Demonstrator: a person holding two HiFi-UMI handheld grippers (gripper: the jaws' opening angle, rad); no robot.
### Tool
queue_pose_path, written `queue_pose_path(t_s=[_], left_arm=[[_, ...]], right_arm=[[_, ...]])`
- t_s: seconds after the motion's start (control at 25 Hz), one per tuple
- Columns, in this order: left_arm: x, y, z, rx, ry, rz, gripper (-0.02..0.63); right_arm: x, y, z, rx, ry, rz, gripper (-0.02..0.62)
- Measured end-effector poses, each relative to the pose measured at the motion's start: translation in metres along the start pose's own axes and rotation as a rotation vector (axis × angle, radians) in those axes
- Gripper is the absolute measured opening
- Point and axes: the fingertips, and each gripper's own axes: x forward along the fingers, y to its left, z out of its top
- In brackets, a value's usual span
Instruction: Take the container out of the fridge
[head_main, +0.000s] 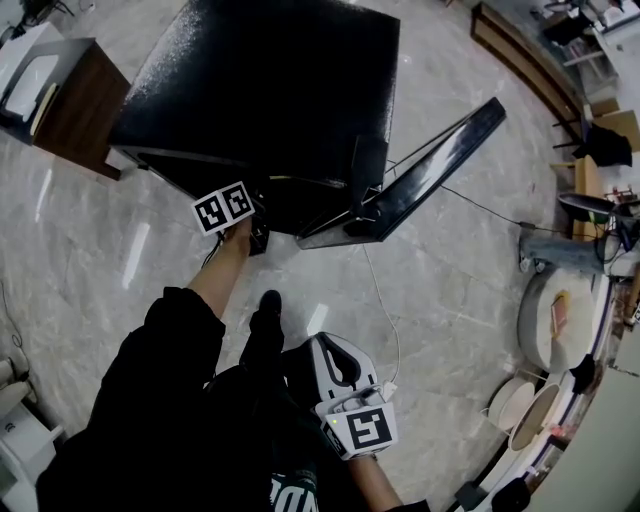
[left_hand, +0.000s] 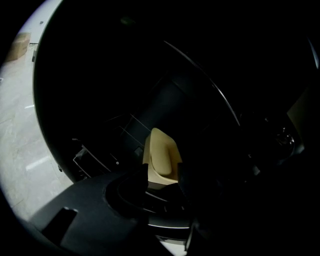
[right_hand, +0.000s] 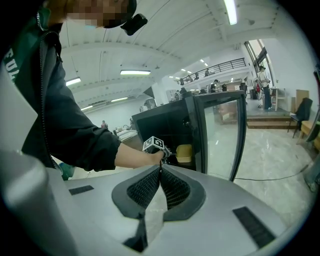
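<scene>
A cream container (left_hand: 162, 154) lies tilted on a wire shelf inside the dark black fridge (head_main: 270, 90), whose glass door (head_main: 420, 180) stands swung out to the right. My left gripper (left_hand: 162, 175) reaches into the fridge, jaws open, its dark tips on either side of the container's near end; I see no pad pressing on it. From the right gripper view the container (right_hand: 184, 153) sits just beyond the left gripper (right_hand: 159, 148). My right gripper (right_hand: 160, 172) is held back by the person's body, shut, with nothing between its mesh pads.
A wooden cabinet (head_main: 70, 100) stands left of the fridge. A white cable (head_main: 385, 310) runs over the marble floor under the door. Round pale objects (head_main: 555, 320) and a black chair (head_main: 605, 145) line the right side.
</scene>
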Motion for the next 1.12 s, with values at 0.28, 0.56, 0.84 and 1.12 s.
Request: queue_pose_path(t_s=[0.28, 0.56, 0.84, 1.12], left_arm=[[0.017, 0.001, 0.004, -0.037, -0.006, 0.006, 0.178], [0.034, 0.012, 0.000, -0.106, 0.019, 0.038, 0.164], [0.048, 0.020, -0.017, -0.115, 0.080, 0.105, 0.126], [0.047, 0.020, -0.021, -0.175, 0.125, 0.092, 0.114]], right_arm=[[-0.001, -0.006, -0.007, 0.029, -0.015, -0.021, 0.035], [-0.005, -0.008, -0.016, 0.043, 0.010, -0.045, 0.035], [-0.012, -0.005, -0.026, 0.060, 0.018, -0.054, 0.035], [-0.013, -0.002, -0.028, 0.064, 0.024, -0.046, 0.035]])
